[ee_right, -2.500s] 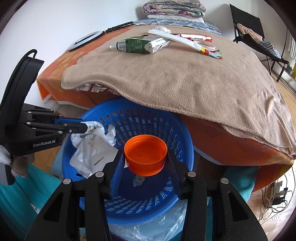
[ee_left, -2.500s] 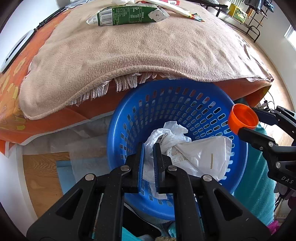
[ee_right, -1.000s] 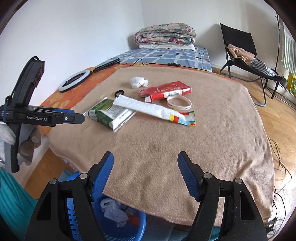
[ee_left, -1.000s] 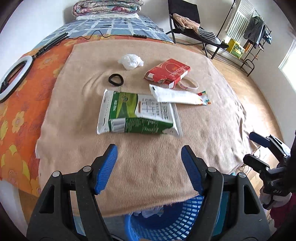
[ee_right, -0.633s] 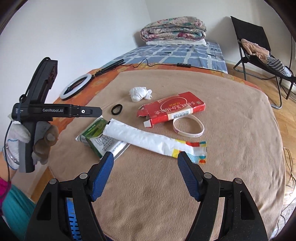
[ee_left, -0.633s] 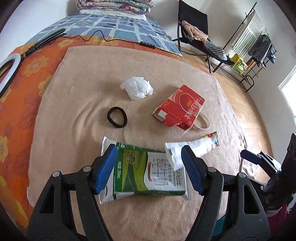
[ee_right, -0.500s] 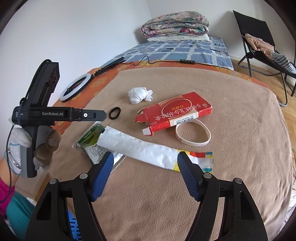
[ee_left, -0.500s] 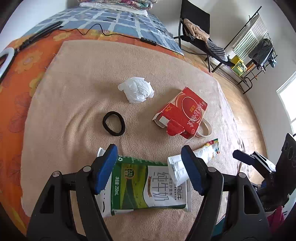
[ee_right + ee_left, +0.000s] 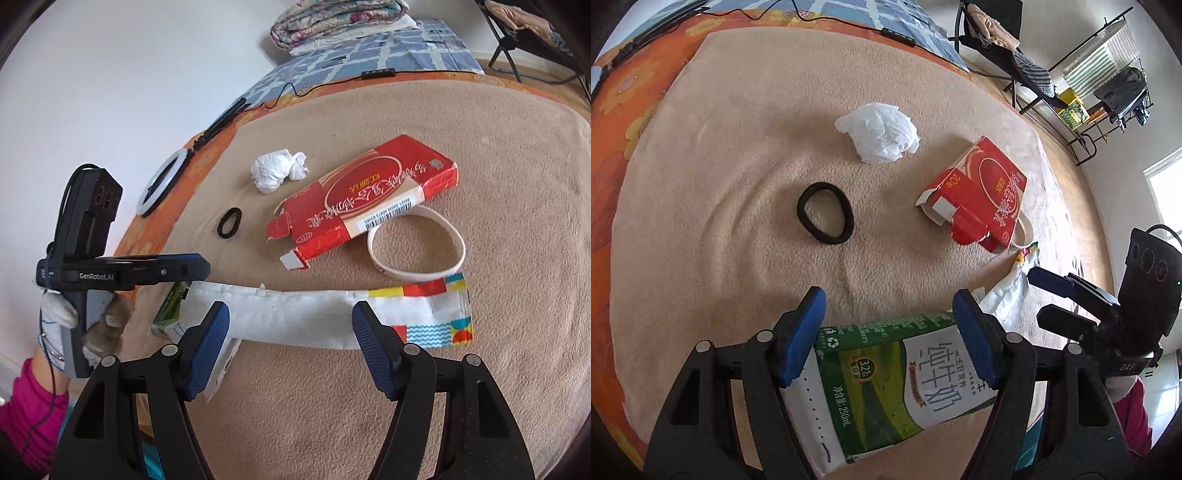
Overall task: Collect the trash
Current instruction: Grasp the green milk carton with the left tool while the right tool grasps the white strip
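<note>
Trash lies on a tan blanket (image 9: 713, 155). My left gripper (image 9: 888, 332) is open, its blue fingers on either side of a green and white milk carton (image 9: 886, 384) lying flat. My right gripper (image 9: 290, 341) is open just above a long white wrapper (image 9: 314, 317) with a coloured end. Beyond are a flattened red box (image 9: 982, 199) (image 9: 365, 203), a crumpled white tissue (image 9: 879, 131) (image 9: 277, 170), a black hair tie (image 9: 824, 213) (image 9: 229, 222) and a white band (image 9: 415, 245). A corner of the carton (image 9: 170, 302) peeks from under the wrapper.
The blanket covers an orange flowered sheet (image 9: 624, 74). A ring light (image 9: 162, 181) and cable lie at the bed's left. Folded quilts (image 9: 343, 22) sit at the far end. A folding chair (image 9: 993, 40) and a rack (image 9: 1108, 74) stand on the wood floor.
Both grippers let go of their items over the blue basket, opened, rose above the bed and moved forward and down: the left to the milk carton, the right to the white wrapper.
</note>
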Motion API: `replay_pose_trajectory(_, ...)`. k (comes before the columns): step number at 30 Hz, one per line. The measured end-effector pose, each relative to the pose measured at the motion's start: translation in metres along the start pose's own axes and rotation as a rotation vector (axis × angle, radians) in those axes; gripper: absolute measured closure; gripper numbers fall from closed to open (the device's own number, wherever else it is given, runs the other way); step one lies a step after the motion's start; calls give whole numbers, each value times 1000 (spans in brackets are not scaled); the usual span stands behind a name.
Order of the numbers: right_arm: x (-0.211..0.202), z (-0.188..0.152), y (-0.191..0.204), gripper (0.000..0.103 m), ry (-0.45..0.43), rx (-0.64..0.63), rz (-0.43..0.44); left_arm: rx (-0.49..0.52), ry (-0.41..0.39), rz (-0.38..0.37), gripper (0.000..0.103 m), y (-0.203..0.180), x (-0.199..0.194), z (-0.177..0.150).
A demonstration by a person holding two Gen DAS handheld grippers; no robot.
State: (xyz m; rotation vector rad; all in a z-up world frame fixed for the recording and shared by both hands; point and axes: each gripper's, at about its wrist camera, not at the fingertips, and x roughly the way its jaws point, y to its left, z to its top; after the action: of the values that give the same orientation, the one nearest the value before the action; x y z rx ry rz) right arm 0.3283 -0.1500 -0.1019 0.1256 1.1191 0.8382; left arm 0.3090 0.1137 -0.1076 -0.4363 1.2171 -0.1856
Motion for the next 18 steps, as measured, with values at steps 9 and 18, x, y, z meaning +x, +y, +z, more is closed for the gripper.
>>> replay_pose_trajectory(9, -23, -33, 3, 34, 37, 70, 33, 89, 53, 26, 29, -1, -18, -59)
replay_pose_trajectory(18, -6, -27, -46, 34, -75, 525, 91, 265, 26, 108, 17, -41, -20, -80)
